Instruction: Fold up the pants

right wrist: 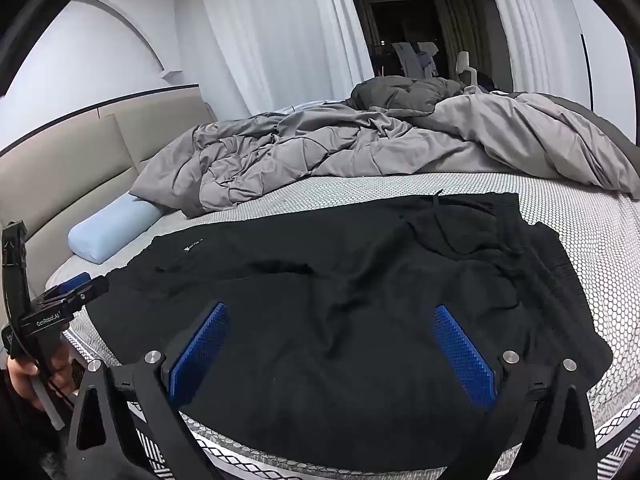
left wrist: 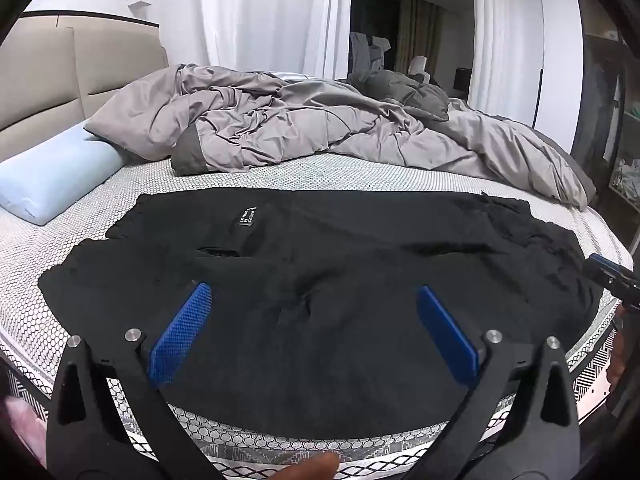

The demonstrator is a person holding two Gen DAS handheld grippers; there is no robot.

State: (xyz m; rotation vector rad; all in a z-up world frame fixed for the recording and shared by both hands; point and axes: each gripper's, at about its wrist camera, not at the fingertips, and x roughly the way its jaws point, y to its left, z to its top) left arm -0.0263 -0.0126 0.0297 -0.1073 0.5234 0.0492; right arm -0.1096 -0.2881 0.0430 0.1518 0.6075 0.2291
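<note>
1. One pair of black pants (left wrist: 320, 280) lies spread across the near half of the mattress (left wrist: 280, 176). The cloth is matte and soft-looking, with shallow wrinkles, and a small black label (left wrist: 247, 215) with pale lettering sits toward 11 o'clock on it in the left wrist view.
2. In the right wrist view the pants (right wrist: 340, 300) show a bunched, rumpled part with a thin cord toward 1 o'clock.
3. Two grippers are in view. The left gripper (left wrist: 314, 320) hangs over the near edge of the pants with its jaws wide apart and nothing between them. Its two pads (left wrist: 180, 336) are flat blue rectangles with a fine knobbed texture, on black hinged arms with round metal pins.
4. The right gripper (right wrist: 332, 344) is the same build, jaws likewise spread wide over the black cloth and gripping nothing.
5. In the right wrist view the left gripper's black body appears at 9 o'clock, held by a hand (right wrist: 28, 376).
6. The mattress cover is white with a small honeycomb pattern.
7. One grey quilted duvet (left wrist: 320, 128) is heaped in creases at 12 o'clock.
8. One pale blue pillow (left wrist: 52, 176), smooth and rounded, lies at 9 o'clock.
9. One beige padded headboard (left wrist: 60, 80) stands at 10 o'clock.
10. White pleated curtains (left wrist: 260, 12) hang behind.
</note>
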